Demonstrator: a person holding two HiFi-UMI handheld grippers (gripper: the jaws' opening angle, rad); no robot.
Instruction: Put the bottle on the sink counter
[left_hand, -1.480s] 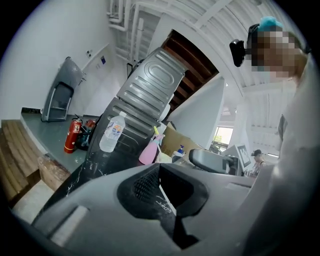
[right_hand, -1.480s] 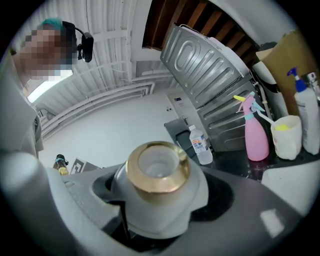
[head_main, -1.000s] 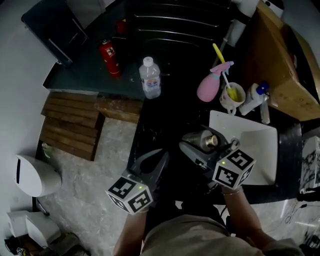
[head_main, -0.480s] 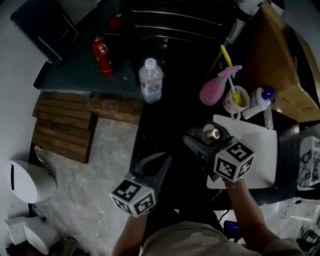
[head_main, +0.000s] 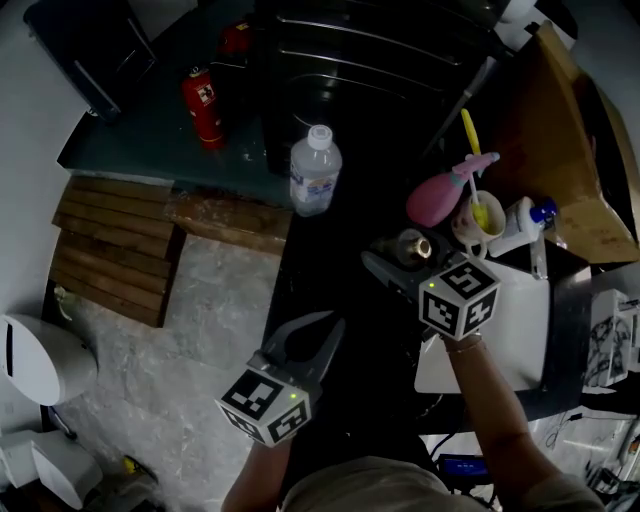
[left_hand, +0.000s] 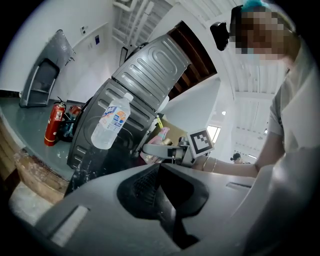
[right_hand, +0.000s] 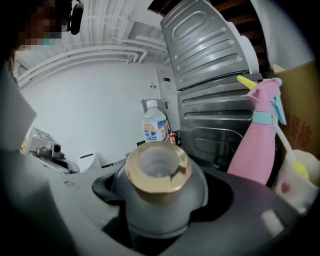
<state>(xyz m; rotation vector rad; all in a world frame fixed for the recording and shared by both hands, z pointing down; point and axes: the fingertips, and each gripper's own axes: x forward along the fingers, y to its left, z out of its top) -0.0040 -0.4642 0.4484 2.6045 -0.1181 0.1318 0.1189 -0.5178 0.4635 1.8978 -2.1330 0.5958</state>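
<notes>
Right gripper (head_main: 396, 256), seen from the head, is clamped on a grey bottle (head_main: 411, 246) with a brass mouth, over the dark counter (head_main: 325, 265) just left of the white basin (head_main: 515, 340). Left gripper (head_main: 306, 338) hangs low with its jaws apart.

Left gripper view: nothing sits between its spread jaws; a clear water bottle (left_hand: 111, 122) stands beyond.

Right gripper view: the grey bottle fills the gap between the jaws, with a pink spray bottle (right_hand: 257, 142) to its right.

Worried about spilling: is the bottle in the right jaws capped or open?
Looks open: the grey bottle shows a hollow, gold-rimmed mouth with no cap on it.
</notes>
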